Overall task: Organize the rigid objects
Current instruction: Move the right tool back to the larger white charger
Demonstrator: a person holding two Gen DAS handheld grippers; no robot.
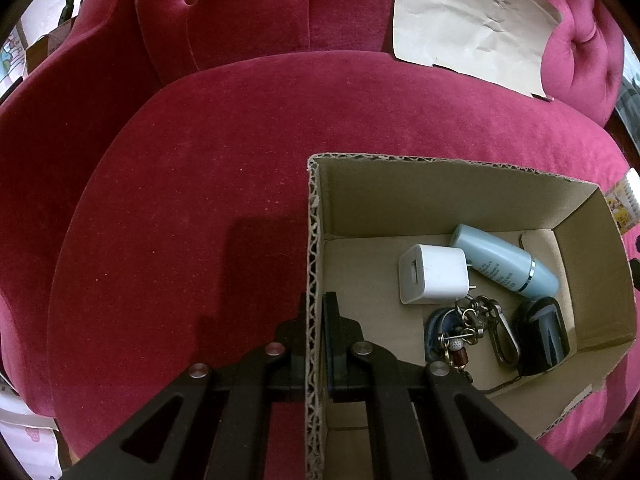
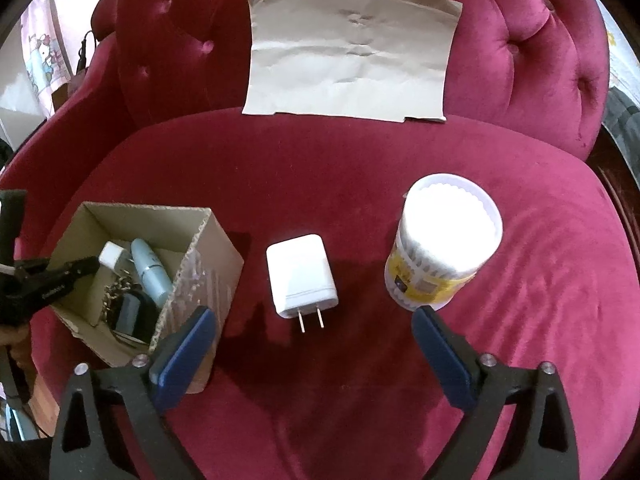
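On the red velvet seat of a tufted armchair: open cardboard box toward the left, a loose white charger lying flat beside it, prongs pointing at the camera, and a tub of cotton swabs upright further right. A sheet of brown paper leans on the backrest, apart from all this

Box contents, left wrist view: a smaller white plug adapter, a pale blue tube, a bunch of keys and a black glossy item, crowded toward the near right of the floor

Left gripper: jaws together, clamped on the box's near wall, one finger inside and one outside. Judged to be steadying the box

Right gripper: jaws wide apart, nothing between the pads, hanging above the seat with the loose charger in line between the blue pads but well short of them

Step in hand, as I read it: approach for picking up the loose charger, box as destination. Two items remain outside

Next move calls for: lowering until the pads straddle the charger's body, not the prongs; the soft velvet may let it sink or tip under pressure, so close squarely on the flat sides. Then lift clear of the box wall and drop into the free floor at the far left
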